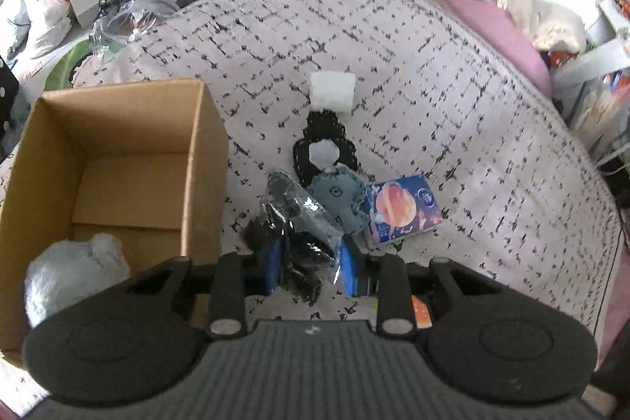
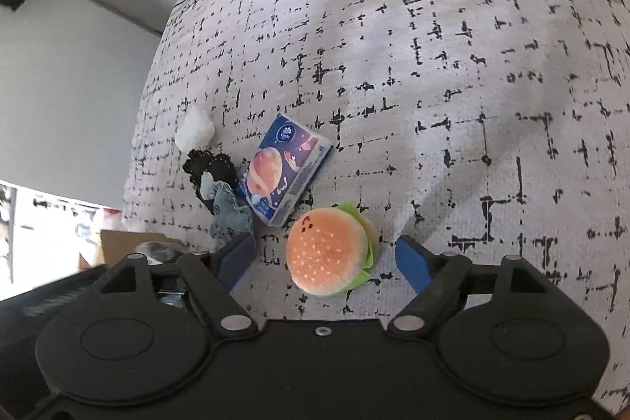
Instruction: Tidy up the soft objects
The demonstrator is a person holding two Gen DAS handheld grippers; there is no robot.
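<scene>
- Clear bag of dark stuff is pinched btw the blue pads of the left gripper, held just above the bedspread, right beside the cardboard box.
- Box is open-topped, sits left of the bag; a white wadded bag is already inside at the near corner.
- Step in hand, my read: carry phase of bag-to-box. Next move needs a shift left over the box wall, then release; the bag is floppy and may snag the rim.
- Right gripper has fingers wide, straddling the burger plush w/o contact; likely next pick, needs lowering & closing.
- Not yet boxed: tissue pack, grey-blue felt doll, black lace piece, white foam square, clustered mid-bed.
</scene>
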